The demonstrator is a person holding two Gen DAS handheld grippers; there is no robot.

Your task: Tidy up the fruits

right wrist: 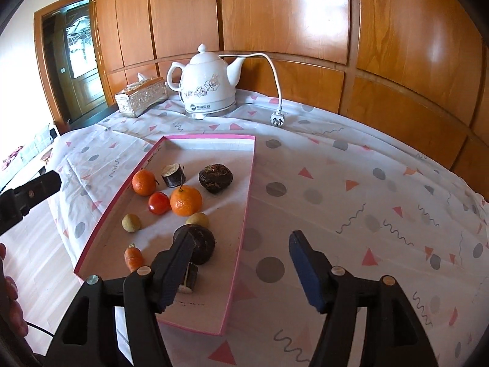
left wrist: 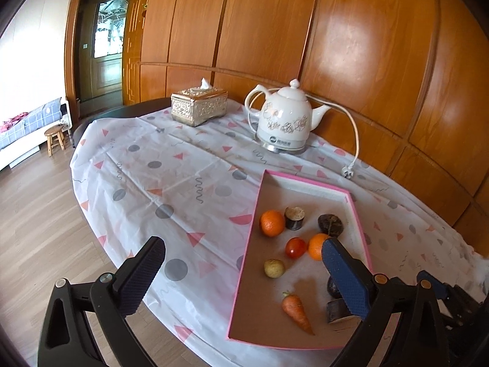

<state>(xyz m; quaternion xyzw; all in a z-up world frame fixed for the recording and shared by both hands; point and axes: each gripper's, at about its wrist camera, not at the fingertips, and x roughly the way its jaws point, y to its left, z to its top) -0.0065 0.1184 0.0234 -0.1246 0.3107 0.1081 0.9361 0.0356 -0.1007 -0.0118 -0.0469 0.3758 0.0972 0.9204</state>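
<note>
A pink-rimmed shallow box lies on the patterned tablecloth. It holds two oranges, a red tomato, small yellow-green fruits, a carrot, dark round fruits and dark cut pieces. My left gripper is open and empty over the box's near left rim. My right gripper is open and empty over the box's near right rim, its left finger partly hiding a dark fruit.
A white electric kettle with a loose cord and plug stands at the back. A silver tissue box is to its left. Wood panelling is behind the table. The floor drops off at left.
</note>
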